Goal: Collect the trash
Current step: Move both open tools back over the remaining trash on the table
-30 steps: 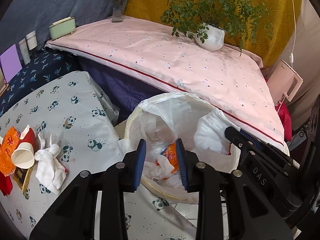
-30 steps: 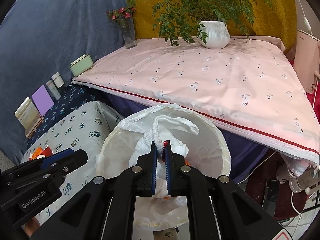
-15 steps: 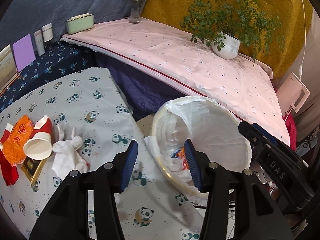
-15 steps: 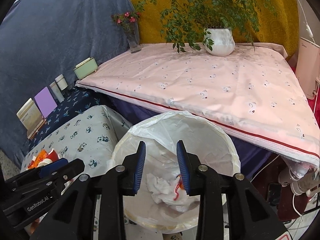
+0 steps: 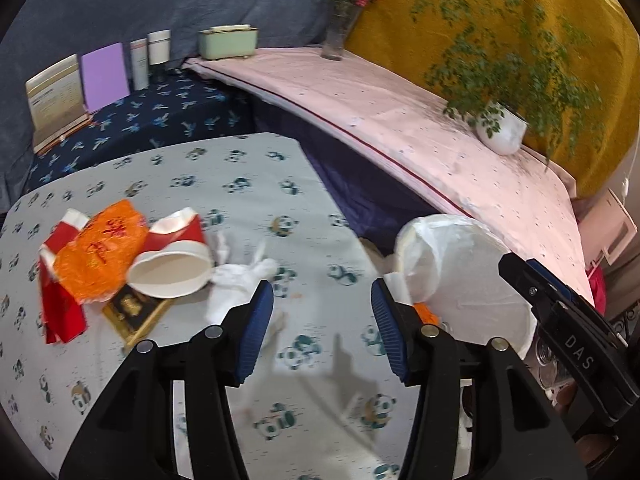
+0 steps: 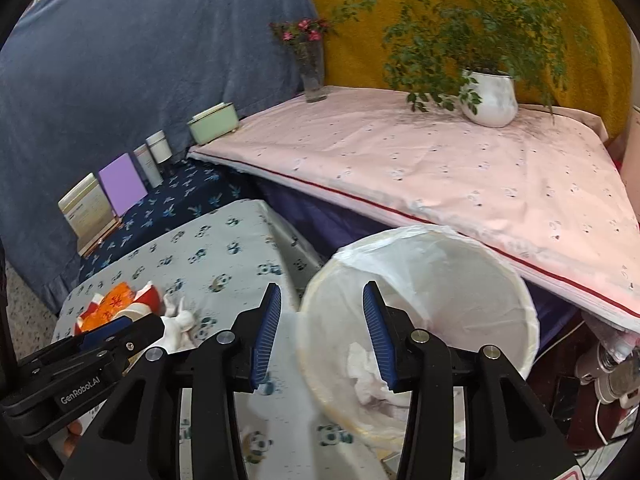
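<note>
- Two grippers, both empty: your left gripper [image 5: 322, 326] hangs with jaws spread wide over the panda-print table [image 5: 248, 184]; your right gripper [image 6: 320, 334] is likewise released, straddling the near rim of the trash bin [image 6: 516, 280].
- Bin contents, judged as work done: crumpled white tissue [image 6: 366, 376] lies at the bottom of the white liner; an orange scrap [image 5: 426, 314] shows just inside the rim in the left wrist view.
- Work left, all on the table to the bin's left: white paper cup [image 5: 170, 272] lying on its side; orange wrapper [image 5: 100, 252] partly over red packaging [image 5: 60, 312]; white tissue wad [image 5: 240, 284] nearest the bin, touching the cup; dark gold-edged card [image 5: 134, 312] under the cup, trash or not you cannot tell.
- Progress, as a judgement: partway, with one small heap remaining.
- Edges: the bin stands just beside the table's corner, lower than the tabletop; the pink-covered bed [image 6: 440, 168] runs close behind the bin; a potted plant [image 6: 488, 98] sits well beyond the bin on that bed.
- Open room: bare tablecloth lies between the heap and the bin, so your path across looks unobstructed; mind the other gripper alongside.
</note>
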Motion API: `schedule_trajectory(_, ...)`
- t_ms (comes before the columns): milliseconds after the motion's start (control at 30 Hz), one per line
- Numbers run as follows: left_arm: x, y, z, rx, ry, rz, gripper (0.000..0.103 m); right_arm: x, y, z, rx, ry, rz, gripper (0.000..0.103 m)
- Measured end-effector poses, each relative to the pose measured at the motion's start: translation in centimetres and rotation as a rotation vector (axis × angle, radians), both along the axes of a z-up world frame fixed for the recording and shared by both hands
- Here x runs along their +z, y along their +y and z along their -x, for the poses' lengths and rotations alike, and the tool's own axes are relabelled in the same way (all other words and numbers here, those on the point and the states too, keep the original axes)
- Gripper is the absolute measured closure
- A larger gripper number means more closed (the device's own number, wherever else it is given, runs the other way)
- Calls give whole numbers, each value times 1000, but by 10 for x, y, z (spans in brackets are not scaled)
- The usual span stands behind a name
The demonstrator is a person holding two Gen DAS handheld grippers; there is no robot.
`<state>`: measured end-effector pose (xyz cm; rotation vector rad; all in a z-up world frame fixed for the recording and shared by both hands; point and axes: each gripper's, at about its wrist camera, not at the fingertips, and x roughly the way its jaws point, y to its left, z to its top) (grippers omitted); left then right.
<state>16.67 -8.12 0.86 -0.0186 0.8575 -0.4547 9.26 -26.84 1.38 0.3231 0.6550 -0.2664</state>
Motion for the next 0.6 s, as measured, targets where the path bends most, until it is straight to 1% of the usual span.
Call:
schedule_trajectory(100, 0, 23, -2, 54, -9, -1, 47, 1, 19, -6, 34, 2, 5, 59)
schedule_trajectory(233, -3, 57, -5, 119, -5, -2, 46, 1, 47, -12, 83, 8, 16, 55)
schedule_trajectory(600, -18, 137, -6, 267, 25, -5, 46, -12, 112, -32, 196, 50, 28, 55)
